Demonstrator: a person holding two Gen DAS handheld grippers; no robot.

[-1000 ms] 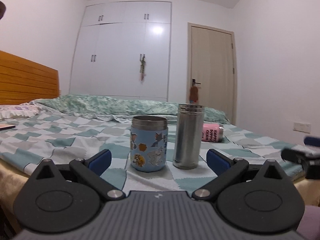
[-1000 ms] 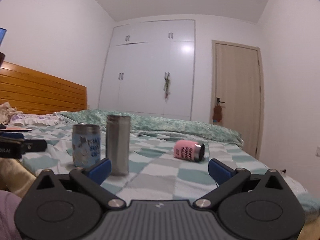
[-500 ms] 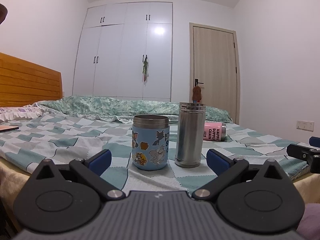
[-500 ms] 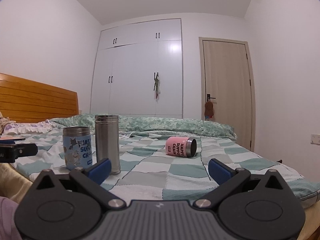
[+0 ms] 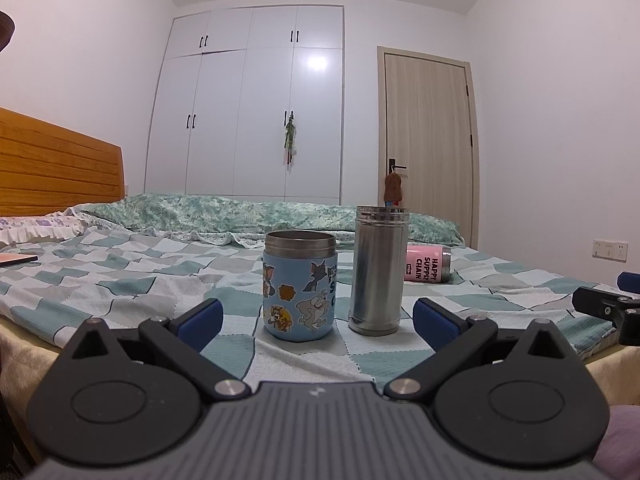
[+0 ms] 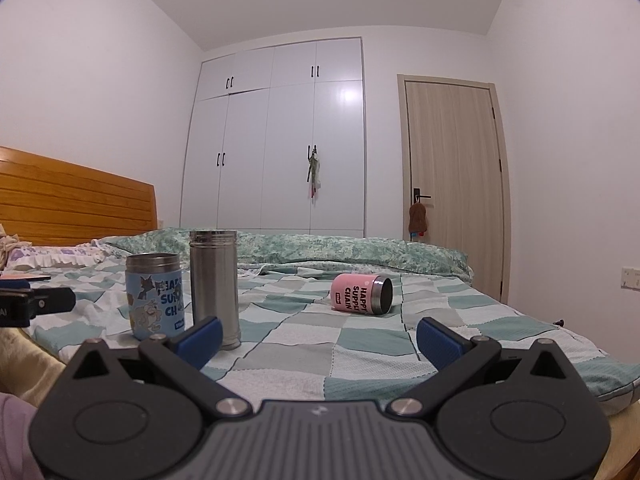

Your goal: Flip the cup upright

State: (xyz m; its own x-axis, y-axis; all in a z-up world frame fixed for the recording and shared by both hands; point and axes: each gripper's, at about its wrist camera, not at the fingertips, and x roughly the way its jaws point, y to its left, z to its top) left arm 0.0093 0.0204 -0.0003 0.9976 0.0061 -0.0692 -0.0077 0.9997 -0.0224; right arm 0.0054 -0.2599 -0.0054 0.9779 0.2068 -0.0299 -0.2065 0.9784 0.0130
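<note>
A pink cup [image 6: 362,294] with black lettering lies on its side on the checked bedspread, its open mouth to the right. In the left wrist view the pink cup [image 5: 427,263] is partly hidden behind the steel flask. My right gripper [image 6: 318,338] is open and empty, low at the bed's near edge, well short of the cup. My left gripper [image 5: 318,318] is open and empty, in front of the two upright cups. The right gripper's tip shows at the far right of the left wrist view [image 5: 604,306].
A blue cartoon cup [image 5: 299,286] and a tall steel flask [image 5: 378,270] stand upright side by side near the bed's front edge; both show in the right wrist view [image 6: 155,296] [image 6: 215,262]. A wooden headboard [image 6: 76,204] is at the left. A folded duvet [image 6: 340,250] lies across the far side.
Both views have levelled out and shifted slightly. In the right wrist view the pink cup has moved toward the middle of the frame. Both grippers stay open. The cups have not moved.
</note>
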